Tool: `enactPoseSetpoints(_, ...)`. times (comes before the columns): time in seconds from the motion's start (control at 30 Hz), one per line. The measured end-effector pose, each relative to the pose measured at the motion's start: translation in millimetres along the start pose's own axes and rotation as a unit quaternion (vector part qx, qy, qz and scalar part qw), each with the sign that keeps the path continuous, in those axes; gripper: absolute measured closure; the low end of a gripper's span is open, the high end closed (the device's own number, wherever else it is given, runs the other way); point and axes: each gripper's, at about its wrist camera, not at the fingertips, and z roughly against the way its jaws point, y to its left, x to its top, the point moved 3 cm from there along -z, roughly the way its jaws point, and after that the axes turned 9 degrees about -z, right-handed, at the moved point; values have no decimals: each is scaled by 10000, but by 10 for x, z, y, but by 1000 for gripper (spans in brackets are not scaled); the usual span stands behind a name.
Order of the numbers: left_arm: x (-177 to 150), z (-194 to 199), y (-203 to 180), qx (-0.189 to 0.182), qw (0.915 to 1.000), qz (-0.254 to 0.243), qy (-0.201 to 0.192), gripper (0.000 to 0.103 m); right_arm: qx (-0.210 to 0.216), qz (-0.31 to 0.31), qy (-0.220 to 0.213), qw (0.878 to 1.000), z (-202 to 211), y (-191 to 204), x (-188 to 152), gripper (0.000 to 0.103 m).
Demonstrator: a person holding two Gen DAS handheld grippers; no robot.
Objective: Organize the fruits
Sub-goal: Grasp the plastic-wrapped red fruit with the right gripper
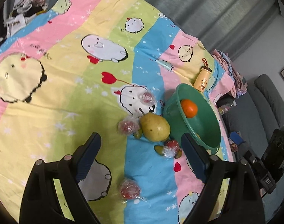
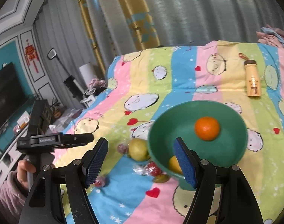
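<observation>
Right wrist only: yellow fruit (image 2: 173, 165) (in green bowl (image 2: 231, 115)).

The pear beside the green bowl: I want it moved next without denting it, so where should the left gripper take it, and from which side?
Grip the pear across its wide lower belly, coming from above. It lies on its side, stem toward the bed's far edge, with the green bowl tight on one flank and a wrapped red fruit on the other. The open left gripper probably spans it.
</observation>
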Motion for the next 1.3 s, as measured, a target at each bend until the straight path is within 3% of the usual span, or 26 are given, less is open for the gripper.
enactPoseSetpoints(0.37,-194,-58,1,-171,9993,-167,296,15,-89,65,588,9982,-240,-6,-319,30)
enactPoseSetpoints(0.5,-316,-12,-182,-49,9961,-754,450,15,-157,182,844,9961,-393,-2,-436,30)
enactPoseSetpoints(0.63,-530,-12,-336,168,9865,-1490,661,17,-161,278,1086,9936,-598,66,-553,30)
enactPoseSetpoints(0.8,-711,-104,-353,329,9772,-1917,847,17,-344,190,986,9943,-746,84,-595,36)
enactPoseSetpoints(0.93,-760,-162,-352,396,9738,-2043,918,18,-750,91,970,9924,-880,21,-640,36)
enactPoseSetpoints(1.17,-822,-193,-416,380,9707,-2157,988,21,-527,-512,951,9928,-948,-193,-592,43)
enactPoseSetpoints(1.3,-850,-240,-430,407,9689,-2201,1053,33,-548,-595,1022,9915,-1056,-208,-572,46)
